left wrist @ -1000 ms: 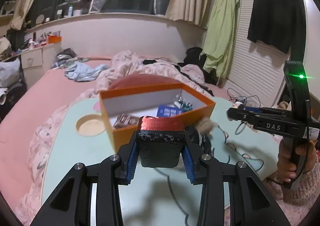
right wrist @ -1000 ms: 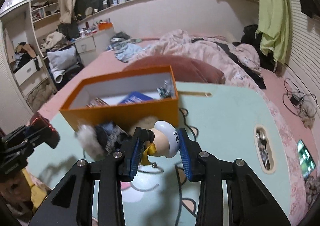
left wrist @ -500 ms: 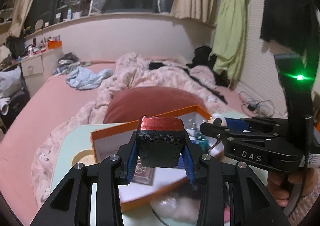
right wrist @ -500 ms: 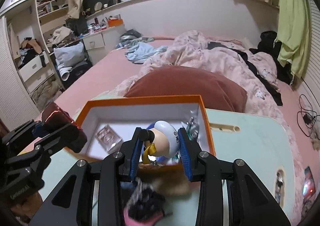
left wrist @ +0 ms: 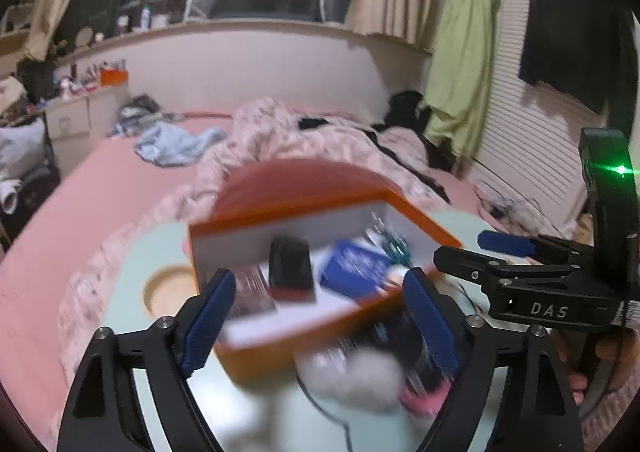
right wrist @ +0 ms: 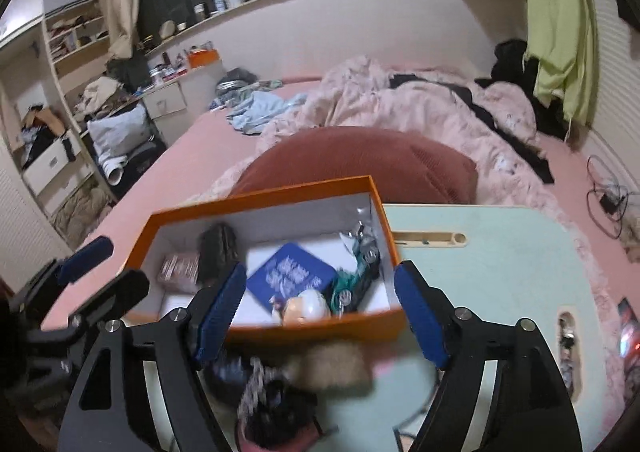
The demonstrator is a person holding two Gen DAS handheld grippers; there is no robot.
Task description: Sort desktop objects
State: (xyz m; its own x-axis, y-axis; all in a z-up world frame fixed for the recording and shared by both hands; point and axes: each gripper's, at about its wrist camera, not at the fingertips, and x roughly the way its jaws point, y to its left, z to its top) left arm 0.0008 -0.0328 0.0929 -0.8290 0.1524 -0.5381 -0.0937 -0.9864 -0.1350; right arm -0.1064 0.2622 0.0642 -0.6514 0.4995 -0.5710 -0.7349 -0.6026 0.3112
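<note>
Left tool (left wrist: 316, 304) jaws were opening, nothing between the ribbed blue pads. Right tool (right wrist: 316, 306) same: opening, empty. Both hung over the near rim of the orange box (right wrist: 378, 208), a white-lined cardboard rectangle on the pale green surface (right wrist: 500, 252). Inside it: black block with red end (left wrist: 290, 270) left of centre, glossy blue packet (right wrist: 290, 276) mid, round white-capped figurine (right wrist: 306, 304) at the near wall. Fluffy beige pompom (right wrist: 332, 366) and knitted dark fabric (right wrist: 276, 404) lay outside, near side, blurred.
</note>
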